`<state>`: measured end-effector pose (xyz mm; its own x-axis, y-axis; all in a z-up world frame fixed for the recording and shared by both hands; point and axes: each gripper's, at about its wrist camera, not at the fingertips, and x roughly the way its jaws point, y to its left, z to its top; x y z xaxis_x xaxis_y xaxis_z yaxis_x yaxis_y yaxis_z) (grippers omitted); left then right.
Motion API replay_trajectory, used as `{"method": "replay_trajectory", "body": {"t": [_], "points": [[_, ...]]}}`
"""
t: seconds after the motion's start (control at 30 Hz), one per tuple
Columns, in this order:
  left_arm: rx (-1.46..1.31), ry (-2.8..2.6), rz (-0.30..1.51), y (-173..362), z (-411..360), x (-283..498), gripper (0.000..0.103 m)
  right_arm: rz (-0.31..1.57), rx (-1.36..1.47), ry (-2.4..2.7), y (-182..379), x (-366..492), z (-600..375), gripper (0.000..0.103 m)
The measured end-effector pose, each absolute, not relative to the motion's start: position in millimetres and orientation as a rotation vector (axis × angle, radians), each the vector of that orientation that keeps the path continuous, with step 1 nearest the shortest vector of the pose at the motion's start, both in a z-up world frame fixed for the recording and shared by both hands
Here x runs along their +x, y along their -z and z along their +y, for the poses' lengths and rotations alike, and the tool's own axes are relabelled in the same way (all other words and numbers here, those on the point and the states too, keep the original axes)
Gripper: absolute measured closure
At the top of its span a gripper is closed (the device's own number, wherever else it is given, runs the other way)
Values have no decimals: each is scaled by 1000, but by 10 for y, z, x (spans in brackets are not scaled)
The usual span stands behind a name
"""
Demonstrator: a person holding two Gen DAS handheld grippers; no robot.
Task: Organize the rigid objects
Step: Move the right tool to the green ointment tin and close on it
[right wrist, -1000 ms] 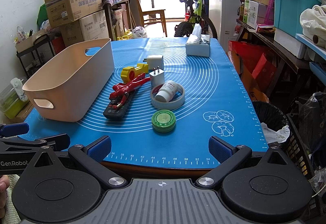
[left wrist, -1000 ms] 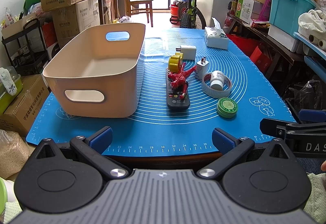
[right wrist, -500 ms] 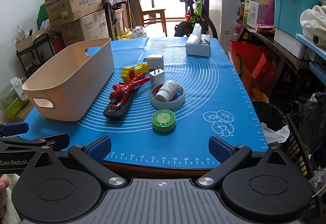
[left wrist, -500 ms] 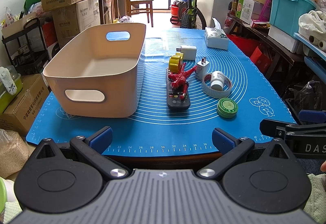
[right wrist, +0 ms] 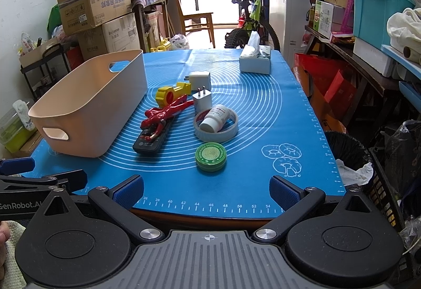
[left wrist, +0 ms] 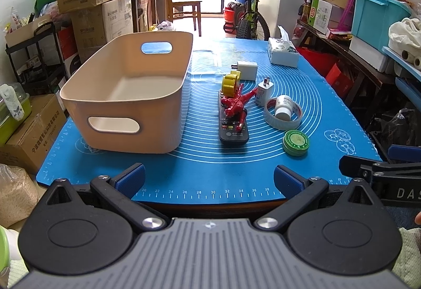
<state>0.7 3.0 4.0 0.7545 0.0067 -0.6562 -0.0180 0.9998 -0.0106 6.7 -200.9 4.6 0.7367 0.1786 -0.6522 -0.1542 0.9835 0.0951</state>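
- On blue mat [left wrist: 329,94]: beige bin [left wrist: 126,94] empty, nothing sorted yet.
- Beside it, all loose: remote [left wrist: 232,128] under red figure [left wrist: 236,102], tape ring [left wrist: 282,118] around pill bottle [left wrist: 283,106], green tin [left wrist: 296,143], chargers.
- Left gripper [left wrist: 209,175], right gripper [right wrist: 206,185]: both spread apart, empty, short of the mat.

Empty beige bin [left wrist: 123,94]; clustered items [left wrist: 236,104] beside.

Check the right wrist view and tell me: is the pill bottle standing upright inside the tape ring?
No, the bottle lies tilted on its side inside the tape ring, its cap end toward the camera.
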Motion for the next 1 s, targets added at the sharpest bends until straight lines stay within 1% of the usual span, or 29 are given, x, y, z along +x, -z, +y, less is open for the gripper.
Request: {"method": "replay_trajectory", "body": {"t": [0.2,0.37,0.5,0.6,0.73,0.93,1.0], "points": [[-6,-81,695,-186,98,63,1,709,75,-182,-127,148,-2025,2],[40,-142,628,-495,211,181,1,687,130,-180,-248,245,-2059,2],[81,-166,616,-795,348,385,1,637,111,-177,-357,361,-2005,2],[112,-217,631,-956,477,602,1,604,106,-176,-456,492,-1986,2],[56,-291,672,-1060,762,916,1,599,105,-158,-474,694,-1979,2],[44,-364,770,-999,1218,1414,1,638,111,-116,-331,985,-1948,2],[47,-404,795,-947,1362,1537,5,659,117,-96,-247,1081,-1940,2]]}}
